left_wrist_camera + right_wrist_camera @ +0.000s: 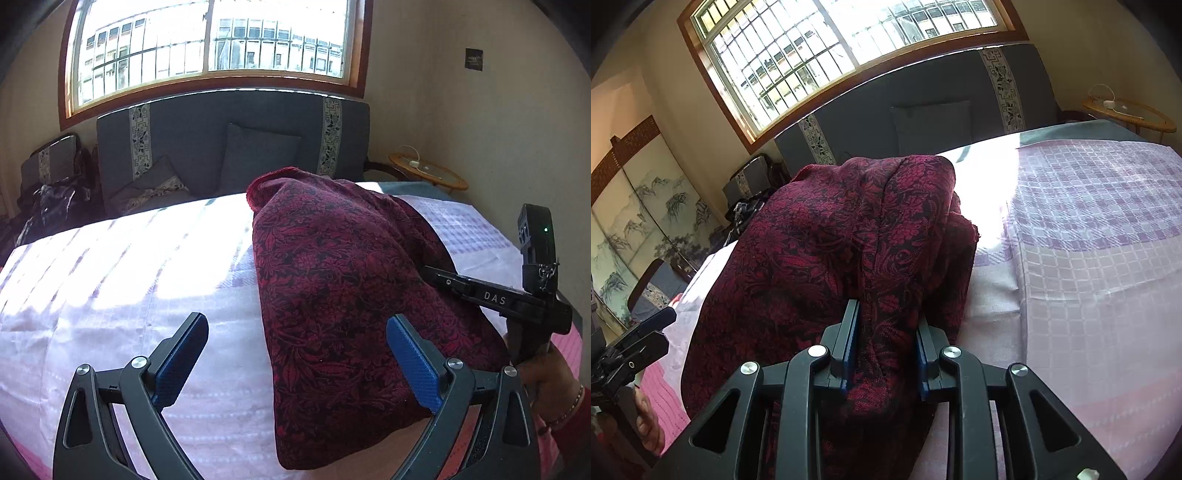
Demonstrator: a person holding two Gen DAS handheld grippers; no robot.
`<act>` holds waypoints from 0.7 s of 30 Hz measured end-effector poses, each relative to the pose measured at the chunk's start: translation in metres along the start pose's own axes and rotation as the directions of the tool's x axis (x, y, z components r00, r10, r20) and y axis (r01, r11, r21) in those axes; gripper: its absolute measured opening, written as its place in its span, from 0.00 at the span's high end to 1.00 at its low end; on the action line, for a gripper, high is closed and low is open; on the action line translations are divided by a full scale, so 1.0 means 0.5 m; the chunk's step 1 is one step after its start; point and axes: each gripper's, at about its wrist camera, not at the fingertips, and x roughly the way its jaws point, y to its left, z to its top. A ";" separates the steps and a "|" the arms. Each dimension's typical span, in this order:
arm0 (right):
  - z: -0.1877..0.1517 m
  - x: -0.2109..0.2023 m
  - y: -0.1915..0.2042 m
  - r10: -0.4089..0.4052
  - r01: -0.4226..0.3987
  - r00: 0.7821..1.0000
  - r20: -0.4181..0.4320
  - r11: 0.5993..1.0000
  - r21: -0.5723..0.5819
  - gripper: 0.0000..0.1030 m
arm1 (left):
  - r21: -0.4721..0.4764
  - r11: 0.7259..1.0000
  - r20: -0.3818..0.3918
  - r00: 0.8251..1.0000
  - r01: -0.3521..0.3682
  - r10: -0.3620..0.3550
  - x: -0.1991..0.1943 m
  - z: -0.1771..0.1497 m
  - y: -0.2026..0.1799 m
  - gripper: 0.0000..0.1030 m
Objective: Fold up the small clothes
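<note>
My right gripper [886, 354] is clamped on the maroon floral garment [849, 240], frame centre; my left gripper [295, 358] is spread, garment at its right finger.

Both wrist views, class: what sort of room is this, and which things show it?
Probably a bedroom at home: a bed under a checked lilac bedspread, a padded grey headboard with a cushion, and a barred window above.

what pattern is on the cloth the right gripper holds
Dark red floral on black garment, clearest in the right wrist view.
</note>
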 end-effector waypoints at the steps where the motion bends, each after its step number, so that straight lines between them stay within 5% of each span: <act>1: -0.001 0.000 0.003 0.001 -0.001 1.000 0.000 1.000 0.000 0.78 | 0.021 1.000 -0.003 1.000 -0.007 0.007 0.008 0.000 -0.009 0.06; 11: 0.001 -0.002 -0.020 0.017 -0.017 1.000 0.003 0.999 0.029 0.73 | 0.133 0.990 0.035 0.999 -0.036 0.032 0.048 -0.008 -0.076 0.08; 21: 0.001 -0.005 -0.021 0.011 -0.011 1.000 0.004 1.000 0.026 0.71 | 0.098 0.995 -0.021 1.000 -0.021 0.023 0.087 -0.032 -0.093 0.12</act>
